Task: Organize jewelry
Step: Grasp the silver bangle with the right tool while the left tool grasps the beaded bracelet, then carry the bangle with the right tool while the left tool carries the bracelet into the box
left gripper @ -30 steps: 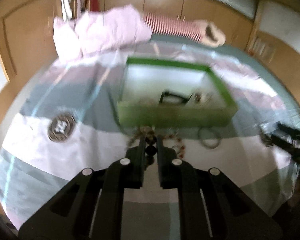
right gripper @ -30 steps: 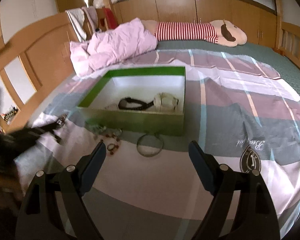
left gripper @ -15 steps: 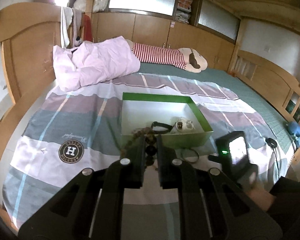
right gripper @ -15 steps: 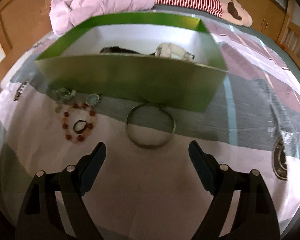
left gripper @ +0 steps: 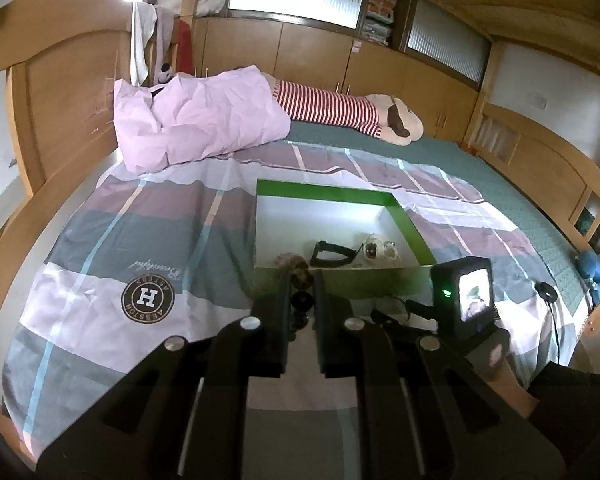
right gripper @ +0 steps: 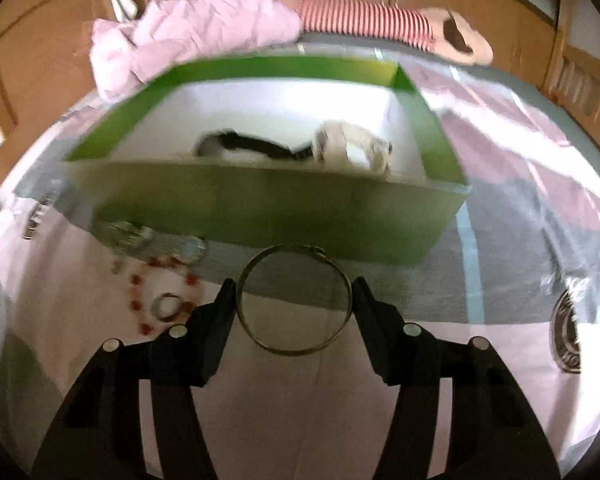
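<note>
A green box (left gripper: 410,227) with a white inside stands on the bed; it also shows in the right wrist view (right gripper: 268,212). Inside lie a black strap (left gripper: 327,254) and a pale bracelet (left gripper: 376,249). My left gripper (left gripper: 301,280) is shut on a dark beaded bracelet (left gripper: 298,276), held above the bed at the box's near wall. My right gripper (right gripper: 294,290) is open, with its fingertips on either side of a thin metal bangle (right gripper: 294,298) on the sheet. A red bead bracelet (right gripper: 160,296), a small ring (right gripper: 168,306) and silver pieces (right gripper: 128,236) lie left of the bangle.
A pink duvet (left gripper: 196,120) and a striped plush toy (left gripper: 340,110) lie at the head of the bed. Wooden bed rails (left gripper: 540,184) run along both sides. The right gripper's body with its lit screen (left gripper: 474,294) is at the right in the left wrist view.
My left gripper has lifted the beaded bracelet up off the sheet. My right gripper has moved down and forward, and narrowed around the bangle.
</note>
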A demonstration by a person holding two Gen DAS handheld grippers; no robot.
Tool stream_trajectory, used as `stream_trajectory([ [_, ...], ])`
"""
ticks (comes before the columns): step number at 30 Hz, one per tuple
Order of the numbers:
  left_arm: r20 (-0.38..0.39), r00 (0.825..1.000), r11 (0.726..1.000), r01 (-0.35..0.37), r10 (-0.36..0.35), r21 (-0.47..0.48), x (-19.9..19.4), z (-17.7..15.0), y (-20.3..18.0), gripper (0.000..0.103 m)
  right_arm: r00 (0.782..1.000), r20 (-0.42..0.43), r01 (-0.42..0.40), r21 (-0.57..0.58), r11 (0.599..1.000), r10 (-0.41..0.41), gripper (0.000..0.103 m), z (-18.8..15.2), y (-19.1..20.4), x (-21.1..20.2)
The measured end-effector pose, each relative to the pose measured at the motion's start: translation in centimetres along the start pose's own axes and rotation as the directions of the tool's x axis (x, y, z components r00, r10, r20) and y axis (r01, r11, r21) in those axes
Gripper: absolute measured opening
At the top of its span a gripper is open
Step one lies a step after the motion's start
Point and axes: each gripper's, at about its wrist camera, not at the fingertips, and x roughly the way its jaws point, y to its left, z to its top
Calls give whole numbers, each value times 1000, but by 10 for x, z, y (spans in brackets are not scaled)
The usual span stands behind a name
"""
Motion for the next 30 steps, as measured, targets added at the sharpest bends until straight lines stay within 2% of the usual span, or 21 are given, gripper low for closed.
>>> stream_trajectory([
  [5,7,1000,1000,7,-7,4,-2,1,-4,11,990,126,-62,-16,998,63,58,9,4,-74],
  [9,9,1000,1000,15,-15,14,-4,0,-11,11,960,260,-94,-39,995,101,58,12,2,-143],
  [13,18,999,999,31,-32,34,-9,-2,-22,11,937,331,-113,-8,994,110,58,6,-12,-182],
  [17,11,999,998,41,-42,53,-7,-6,-32,11,928,356,-117,9,993,106,58,4,-19,-192],
  [30,-13,999,996,45,-44,70,7,-10,-46,11,933,344,-119,19,993,105,58,1,-27,-187],
])
